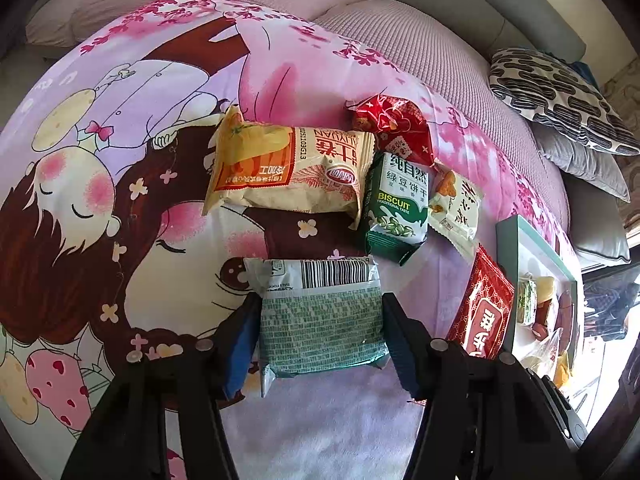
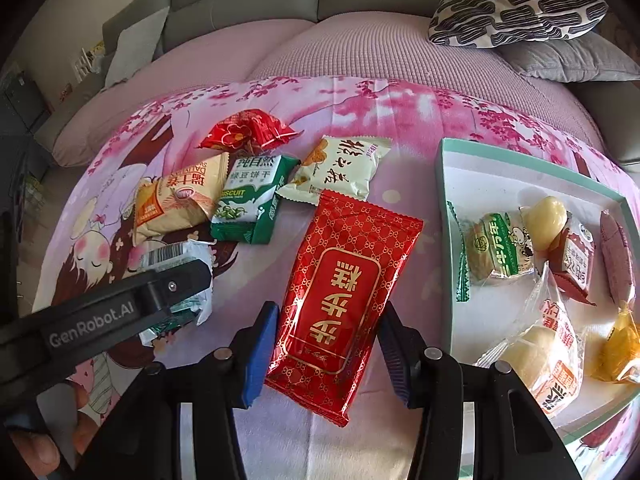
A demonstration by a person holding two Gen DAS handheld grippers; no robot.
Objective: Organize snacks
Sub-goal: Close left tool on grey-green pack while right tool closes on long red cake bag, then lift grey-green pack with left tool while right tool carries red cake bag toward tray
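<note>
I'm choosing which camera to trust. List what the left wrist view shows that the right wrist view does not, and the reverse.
Left wrist only: the left gripper straddling the teal barcode packet, fingers on both sides.
Right wrist only: the tray's contents spread out clearly, and the right gripper around the red packet.
Both: the green biscuit packet, the cream packet and the patterned pillow.

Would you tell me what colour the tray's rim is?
The tray has a pale teal rim around a white inside; clearest in the right wrist view.
</note>
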